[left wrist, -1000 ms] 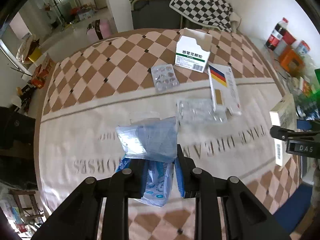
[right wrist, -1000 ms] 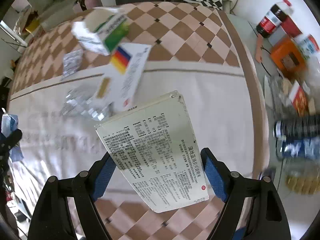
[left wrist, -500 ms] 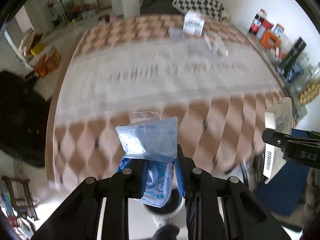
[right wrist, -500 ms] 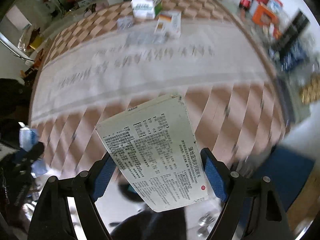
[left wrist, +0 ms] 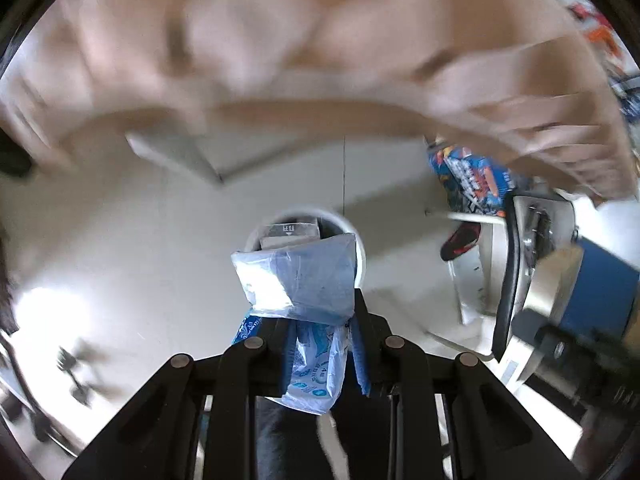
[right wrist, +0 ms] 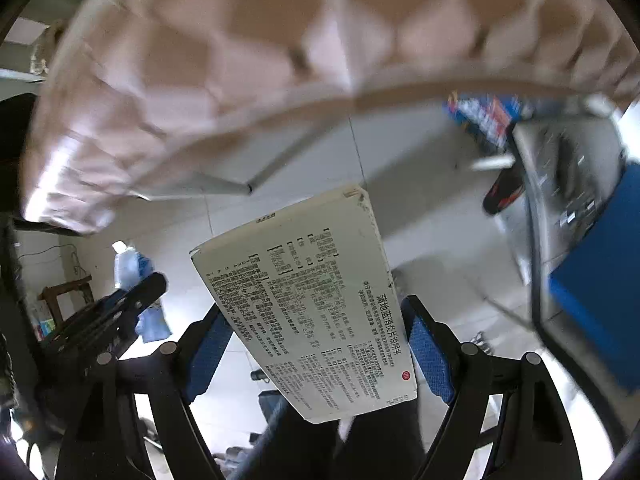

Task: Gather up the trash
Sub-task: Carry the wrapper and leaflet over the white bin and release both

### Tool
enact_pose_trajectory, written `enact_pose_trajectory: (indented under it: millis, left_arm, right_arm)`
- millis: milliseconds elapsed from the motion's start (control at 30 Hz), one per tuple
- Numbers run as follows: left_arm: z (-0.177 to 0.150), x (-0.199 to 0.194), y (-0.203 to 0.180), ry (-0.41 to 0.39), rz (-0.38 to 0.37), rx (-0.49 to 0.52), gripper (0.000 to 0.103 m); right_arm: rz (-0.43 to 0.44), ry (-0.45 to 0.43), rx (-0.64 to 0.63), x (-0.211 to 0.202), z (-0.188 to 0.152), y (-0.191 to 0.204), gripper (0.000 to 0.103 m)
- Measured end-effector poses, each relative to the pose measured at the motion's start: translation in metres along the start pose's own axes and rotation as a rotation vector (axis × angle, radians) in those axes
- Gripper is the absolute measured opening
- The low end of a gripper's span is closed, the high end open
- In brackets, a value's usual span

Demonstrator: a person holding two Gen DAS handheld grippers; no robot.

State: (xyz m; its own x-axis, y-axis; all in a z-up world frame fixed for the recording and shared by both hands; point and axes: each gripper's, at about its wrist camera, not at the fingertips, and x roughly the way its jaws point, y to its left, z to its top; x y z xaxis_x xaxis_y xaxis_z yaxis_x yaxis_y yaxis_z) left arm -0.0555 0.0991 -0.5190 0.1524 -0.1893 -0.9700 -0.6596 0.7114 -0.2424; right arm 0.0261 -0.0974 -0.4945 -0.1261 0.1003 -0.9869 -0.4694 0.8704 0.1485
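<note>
In the left wrist view, my left gripper [left wrist: 320,344] is squeezed tight on a blue plastic wrapper [left wrist: 308,288]. The wrapper sticks up past the fingertips and also hangs down between the fingers. Just past the wrapper, farther from me, I see a round white trash bin [left wrist: 358,240] on the pale floor [left wrist: 140,248]. The wrapper covers part of the bin's opening. A grey box [left wrist: 290,234] sits inside the bin at its far side. Across the top is the edge of the table with its pink and brown cloth [left wrist: 320,40], all blurry. Far to the right there is a bright blue and orange pack [left wrist: 472,180] on the floor and a black and red shoe [left wrist: 460,242]. At the near right I can see my right gripper [left wrist: 568,356], dark and blurry, with the thin edge of a box [left wrist: 520,280] beside it.

In the right wrist view, my right gripper [right wrist: 316,344] is clamped on a flat white medicine box [right wrist: 308,312]. Its blue pads [right wrist: 428,352] press on both sides of the box. The box is tilted, and the printed side faces the camera. It is held over the floor. To the left I see my left gripper [right wrist: 132,300] with the blue wrapper [right wrist: 132,268] in it. The tablecloth [right wrist: 240,40] fills the top, blurry. On the right are a blue block [right wrist: 600,300] and the shoe [right wrist: 504,192].
</note>
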Motion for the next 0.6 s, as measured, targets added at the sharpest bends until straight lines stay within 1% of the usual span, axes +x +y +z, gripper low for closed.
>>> enact_pose_trajectory:
  millis: [67, 100, 167, 267, 300, 333, 367, 400, 433, 467, 500, 567, 600]
  left_arm:
    - [0.007, 0.053, 0.02, 0.048, -0.039, -0.065, 0.022]
    - [0.008, 0.073, 0.027, 0.066, -0.046, -0.085, 0.022]
    - [0.015, 0.126, 0.041, 0.121, -0.093, -0.122, 0.024]
    - [0.015, 0.178, 0.048, 0.174, -0.148, -0.148, 0.024]
    - [0.015, 0.192, 0.05, 0.187, -0.157, -0.151, 0.024]
    - [0.014, 0.207, 0.053, 0.2, -0.149, -0.146, 0.026]
    - [0.013, 0.218, 0.054, 0.213, -0.127, -0.141, 0.039]
    - [0.012, 0.222, 0.058, 0.219, -0.118, -0.139, 0.046]
    - [0.011, 0.227, 0.06, 0.217, -0.116, -0.145, 0.06]
    - [0.009, 0.232, 0.064, 0.208, -0.118, -0.156, 0.068]
    - [0.007, 0.231, 0.066, 0.204, -0.119, -0.162, 0.073]
    - [0.004, 0.231, 0.074, 0.195, -0.095, -0.17, 0.087]
    - [0.002, 0.231, 0.078, 0.188, -0.085, -0.172, 0.089]
  right_arm:
    - [0.008, 0.035, 0.03, 0.048, 0.001, -0.011, 0.085]
    - [0.015, 0.053, 0.043, 0.071, 0.002, -0.017, 0.085]
    - [0.021, 0.08, 0.073, 0.116, 0.005, -0.028, 0.085]
    - [0.054, 0.126, 0.129, 0.176, 0.01, -0.045, 0.085]
    - [0.067, 0.139, 0.145, 0.194, 0.011, -0.05, 0.085]
    - [0.076, 0.147, 0.162, 0.211, 0.013, -0.054, 0.085]
    - [0.086, 0.156, 0.174, 0.226, 0.014, -0.056, 0.085]
    - [0.097, 0.171, 0.186, 0.243, 0.016, -0.059, 0.085]
    - [0.1, 0.177, 0.194, 0.253, 0.018, -0.061, 0.085]
    - [0.105, 0.182, 0.196, 0.262, 0.018, -0.063, 0.085]
    - [0.111, 0.193, 0.194, 0.271, 0.02, -0.064, 0.085]
    - [0.134, 0.211, 0.206, 0.286, 0.021, -0.066, 0.085]
    - [0.153, 0.222, 0.213, 0.293, 0.022, -0.066, 0.086]
